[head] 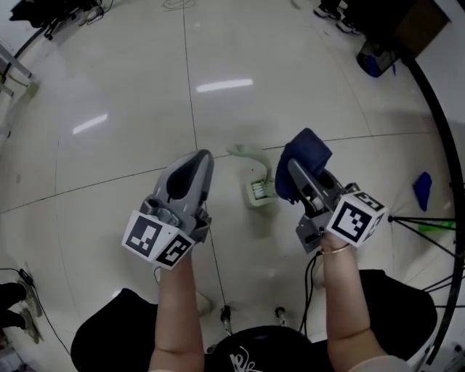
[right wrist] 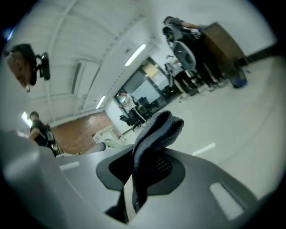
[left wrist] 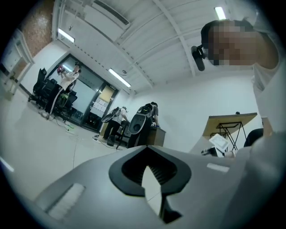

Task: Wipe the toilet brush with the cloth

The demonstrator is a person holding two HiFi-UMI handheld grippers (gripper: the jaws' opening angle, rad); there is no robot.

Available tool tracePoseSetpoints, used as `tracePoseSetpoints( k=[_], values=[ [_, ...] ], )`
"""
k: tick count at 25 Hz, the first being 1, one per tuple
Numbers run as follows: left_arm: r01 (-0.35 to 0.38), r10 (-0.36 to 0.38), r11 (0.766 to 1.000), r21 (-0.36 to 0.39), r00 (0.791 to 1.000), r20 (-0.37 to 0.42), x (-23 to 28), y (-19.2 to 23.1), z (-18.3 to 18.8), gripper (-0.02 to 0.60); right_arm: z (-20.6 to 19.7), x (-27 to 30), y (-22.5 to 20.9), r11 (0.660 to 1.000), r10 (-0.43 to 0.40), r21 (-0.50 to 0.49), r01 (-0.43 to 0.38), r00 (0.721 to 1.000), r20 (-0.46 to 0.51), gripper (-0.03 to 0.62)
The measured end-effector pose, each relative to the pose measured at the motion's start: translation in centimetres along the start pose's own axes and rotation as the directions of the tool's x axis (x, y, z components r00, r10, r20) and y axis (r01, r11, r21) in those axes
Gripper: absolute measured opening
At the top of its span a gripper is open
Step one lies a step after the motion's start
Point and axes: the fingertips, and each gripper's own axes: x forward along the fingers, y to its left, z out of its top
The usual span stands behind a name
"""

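Observation:
A pale green toilet brush (head: 256,187) lies on the tiled floor between my two grippers, handle pointing away, and its bristle head is nearest me. My right gripper (head: 293,168) is shut on a dark blue cloth (head: 306,154), held just right of the brush and above it. In the right gripper view the cloth (right wrist: 154,141) stands folded up out of the jaws of the right gripper (right wrist: 134,188). My left gripper (head: 201,158) hangs left of the brush, shut with nothing in it. The left gripper (left wrist: 151,176) points across the room in its own view, and the brush is not in that view.
A blue rag (head: 423,189) and a green stick (head: 434,224) lie at the right by black stand legs (head: 429,218). A blue bin (head: 376,58) and shoes (head: 330,10) are at the far top right. A thin cable (head: 216,265) runs along the floor towards me.

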Motion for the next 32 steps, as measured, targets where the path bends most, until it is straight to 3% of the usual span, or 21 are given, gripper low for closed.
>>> tracePoseSetpoints(
  k=[2, 4, 6, 8, 13, 18, 28, 32],
  values=[
    [0.007, -0.006, 1.0, 0.024, 1.0, -0.007, 0.5, -0.7, 1.5, 0.006, 2.8, 0.4, 4.4, 0.974, 0.062, -0.215, -0.073, 0.996, -0.056, 0.066],
    [0.024, -0.023, 0.999, 0.034, 0.999, -0.024, 1.3, -1.5, 2.2, 0.006, 4.0, 1.0, 8.3, 0.915, 0.126, -0.368, -0.168, 0.983, -0.134, 0.066],
    [0.037, -0.035, 0.998, 0.042, 0.998, -0.05, 2.2, -2.1, 2.1, 0.006, 4.1, 1.9, 10.2, 0.868, 0.147, -0.444, -0.221, 0.97, -0.194, 0.066],
    [0.041, -0.037, 0.997, 0.058, 0.996, -0.077, 2.6, -2.5, 1.7, 0.006, 3.6, 2.8, 10.6, 0.854, 0.136, -0.466, -0.233, 0.963, -0.231, 0.066],
    [0.057, -0.045, 0.995, 0.087, 0.991, -0.128, 2.8, -3.0, 0.6, 0.006, 2.0, 4.5, 9.2, 0.893, 0.131, -0.382, -0.239, 0.949, -0.288, 0.066],
    [0.087, -0.085, 0.996, 0.02, 0.993, -0.085, 2.8, -3.5, 0.3, 0.006, 1.3, 3.8, 6.1, 0.934, 0.106, -0.301, -0.192, 0.954, -0.279, 0.066],
    [0.086, -0.087, 0.996, -0.022, 0.995, -0.038, 2.8, -2.8, 1.3, 0.006, -3.2, 3.8, -3.1, 0.991, -0.02, -0.134, -0.022, 0.952, -0.304, 0.066],
    [0.071, -0.07, 0.997, 0.021, 0.996, -0.05, 2.6, -2.9, 1.3, 0.006, -6.2, 3.8, -6.6, 0.998, -0.046, -0.06, 0.029, 0.953, -0.3, 0.066]
  ],
)
